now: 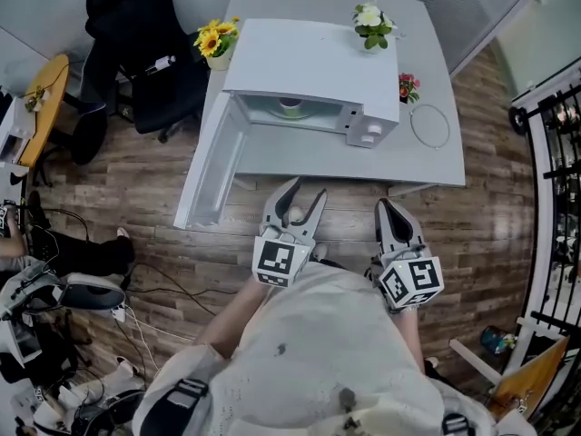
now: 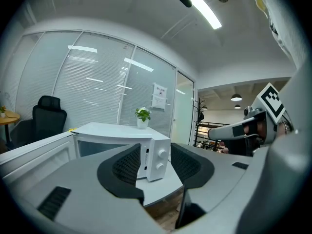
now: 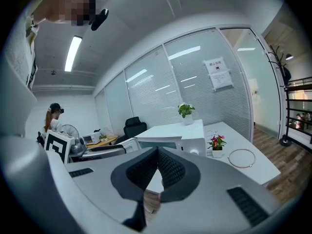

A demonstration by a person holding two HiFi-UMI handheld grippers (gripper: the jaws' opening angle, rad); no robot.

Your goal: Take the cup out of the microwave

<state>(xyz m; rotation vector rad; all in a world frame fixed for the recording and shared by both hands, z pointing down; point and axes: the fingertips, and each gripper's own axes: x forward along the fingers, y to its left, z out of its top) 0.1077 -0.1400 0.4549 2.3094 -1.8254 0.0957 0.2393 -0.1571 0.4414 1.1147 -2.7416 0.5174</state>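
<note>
The cup sits inside the open microwave on the counter. In front of the microwave, the left tongs are spread and empty, and the right tongs are pressed together.

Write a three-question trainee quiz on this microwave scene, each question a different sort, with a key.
1. True or false: the pale green cup sits inside the white box-shaped microwave, whose door stands open.
2. What stands on top of the microwave?
A. yellow sunflowers
B. white-flowered pot plant
C. pink flowers
3. Which has its jaws together with nothing between them: the left gripper or the right gripper?

Key: 1 true; 2 B; 3 the right gripper.
</note>
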